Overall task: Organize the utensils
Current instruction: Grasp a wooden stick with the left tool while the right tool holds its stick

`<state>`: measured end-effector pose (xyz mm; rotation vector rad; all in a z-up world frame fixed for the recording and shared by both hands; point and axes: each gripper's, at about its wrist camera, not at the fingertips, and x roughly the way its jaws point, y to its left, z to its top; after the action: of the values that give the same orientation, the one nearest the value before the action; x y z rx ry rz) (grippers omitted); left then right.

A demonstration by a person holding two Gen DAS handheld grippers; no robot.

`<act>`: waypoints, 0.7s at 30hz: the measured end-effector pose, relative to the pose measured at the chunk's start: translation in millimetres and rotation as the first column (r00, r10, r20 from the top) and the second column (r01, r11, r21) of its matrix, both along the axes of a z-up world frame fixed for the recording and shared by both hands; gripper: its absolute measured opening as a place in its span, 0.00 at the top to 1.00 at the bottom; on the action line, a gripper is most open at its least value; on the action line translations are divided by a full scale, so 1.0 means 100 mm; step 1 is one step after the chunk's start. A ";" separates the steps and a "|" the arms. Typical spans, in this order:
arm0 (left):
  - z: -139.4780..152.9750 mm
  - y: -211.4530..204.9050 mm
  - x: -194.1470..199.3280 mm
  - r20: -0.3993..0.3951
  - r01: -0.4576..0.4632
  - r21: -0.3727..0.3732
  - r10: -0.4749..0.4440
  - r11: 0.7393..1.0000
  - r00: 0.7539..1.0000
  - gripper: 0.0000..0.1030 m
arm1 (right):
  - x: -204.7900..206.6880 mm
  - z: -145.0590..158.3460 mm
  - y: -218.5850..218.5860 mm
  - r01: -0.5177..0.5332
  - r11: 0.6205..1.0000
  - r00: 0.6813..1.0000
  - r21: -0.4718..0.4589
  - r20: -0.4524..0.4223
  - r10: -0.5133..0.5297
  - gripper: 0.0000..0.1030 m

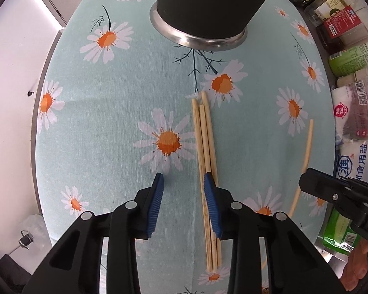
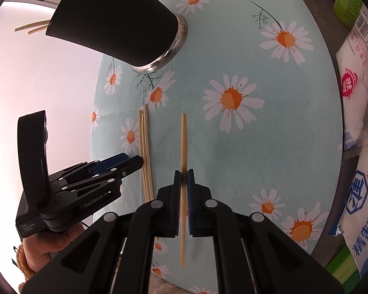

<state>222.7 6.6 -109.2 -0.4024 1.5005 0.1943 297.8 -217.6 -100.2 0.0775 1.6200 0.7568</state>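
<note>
Three wooden chopsticks lie side by side on the daisy tablecloth; they also show in the right wrist view. My left gripper is open just above the cloth, its right finger over the bundle. My right gripper is shut on a single chopstick, which also shows in the left wrist view. A black utensil cup with a steel base stands at the far side, with several chopsticks sticking out of its top in the right wrist view.
Bags of salt and sugar and seasoning bottles line the right edge of the table. The same bags show at the right in the right wrist view. The table's left edge drops off to a white wall.
</note>
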 end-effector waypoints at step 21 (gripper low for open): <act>0.00 -0.29 0.06 0.001 0.016 0.114 -0.016 0.993 1.000 0.96 | -0.08 0.05 0.10 -0.032 0.999 0.999 0.028 -0.015 0.032 0.95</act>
<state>228.7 -22.1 -109.6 -0.2983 1.4824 0.2656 289.8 -207.7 -94.7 0.0770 1.6288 0.8050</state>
